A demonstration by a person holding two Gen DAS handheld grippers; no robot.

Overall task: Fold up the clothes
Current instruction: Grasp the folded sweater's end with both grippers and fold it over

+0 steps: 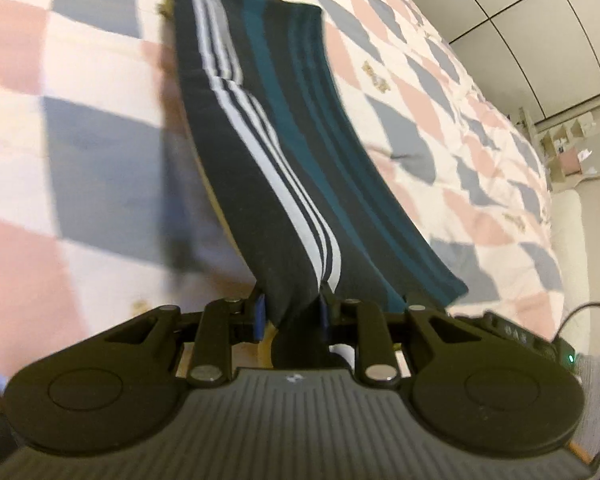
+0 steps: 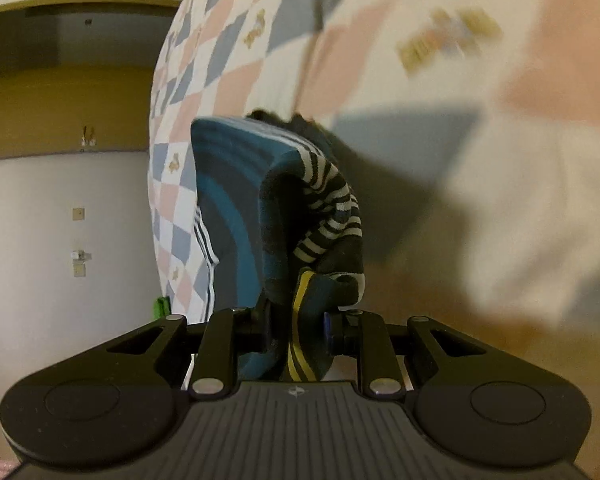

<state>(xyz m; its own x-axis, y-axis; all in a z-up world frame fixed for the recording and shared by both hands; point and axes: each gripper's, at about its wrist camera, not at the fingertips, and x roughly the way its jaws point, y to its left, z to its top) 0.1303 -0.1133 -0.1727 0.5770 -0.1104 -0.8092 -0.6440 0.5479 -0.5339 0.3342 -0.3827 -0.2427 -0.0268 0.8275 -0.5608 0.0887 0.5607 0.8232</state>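
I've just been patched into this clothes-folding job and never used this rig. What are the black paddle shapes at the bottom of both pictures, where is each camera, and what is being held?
No robot arm here: a person carries a two-finger gripper in each hand, and a fisheye camera on each looks forward along its fingers. The black shapes are the grippers' own bodies. In the left wrist view, the left gripper is shut on a dark striped garment that stretches away over a checked quilt on a bed. In the right wrist view, the right gripper is shut on a bunched part of the striped garment, apparently the same one. The blur suggests motion.
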